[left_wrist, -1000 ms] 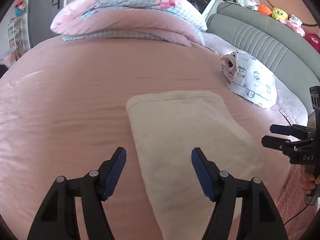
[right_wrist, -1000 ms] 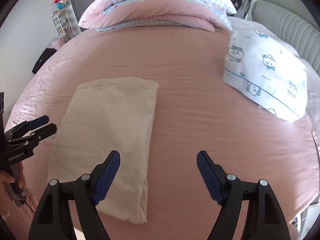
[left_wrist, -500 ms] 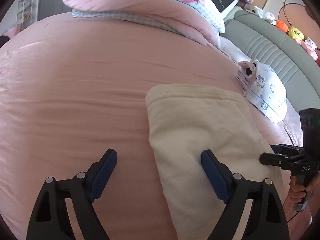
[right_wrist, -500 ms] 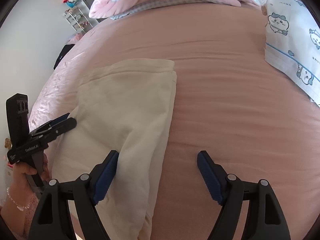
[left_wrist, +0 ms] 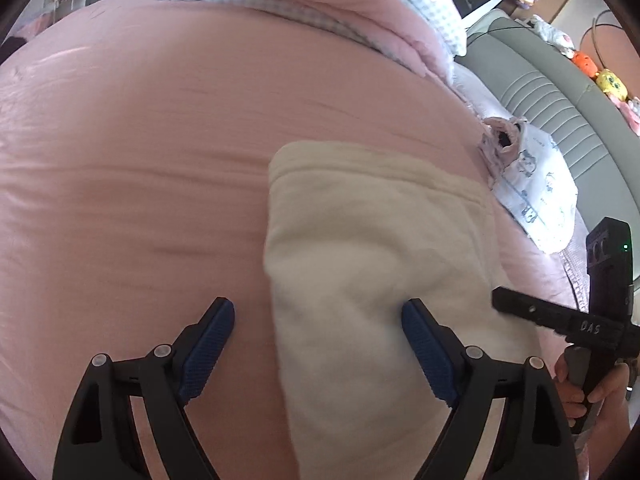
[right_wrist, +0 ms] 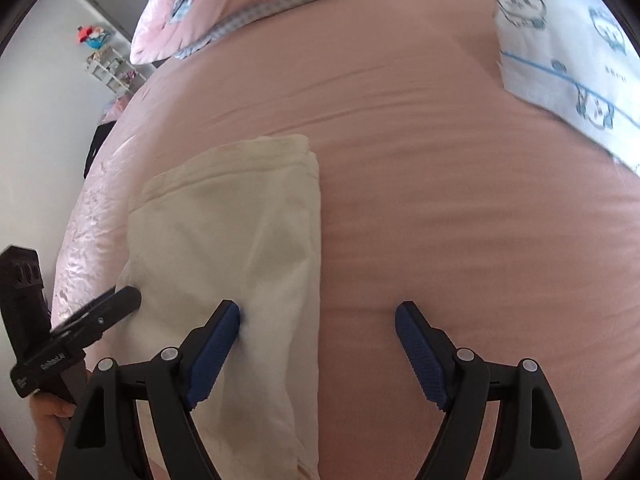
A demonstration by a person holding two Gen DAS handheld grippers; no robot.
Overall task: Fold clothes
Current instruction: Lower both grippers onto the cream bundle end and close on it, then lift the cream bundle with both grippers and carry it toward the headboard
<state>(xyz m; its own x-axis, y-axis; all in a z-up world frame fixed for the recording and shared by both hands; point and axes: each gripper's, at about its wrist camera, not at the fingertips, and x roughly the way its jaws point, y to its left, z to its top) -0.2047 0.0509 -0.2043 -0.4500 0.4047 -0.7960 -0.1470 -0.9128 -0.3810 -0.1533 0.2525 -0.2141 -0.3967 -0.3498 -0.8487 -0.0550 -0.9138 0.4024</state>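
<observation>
A cream garment, folded into a long strip, lies on the pink bed; it also shows in the right wrist view. My left gripper is open, low over the strip's left edge, its right finger on the cloth. My right gripper is open, straddling the strip's right edge, its left finger on the cloth. Each gripper shows from the side in the other's view, the right one and the left one.
A white cartoon-print folded garment lies at the right of the bed, also in the left wrist view. A pink folded quilt is at the far end. A grey padded headboard with plush toys runs along the right.
Both grippers have dropped lower and closer over the near part of the cream strip, one at each long edge. Both stay open. The cloth has bunched slightly.
</observation>
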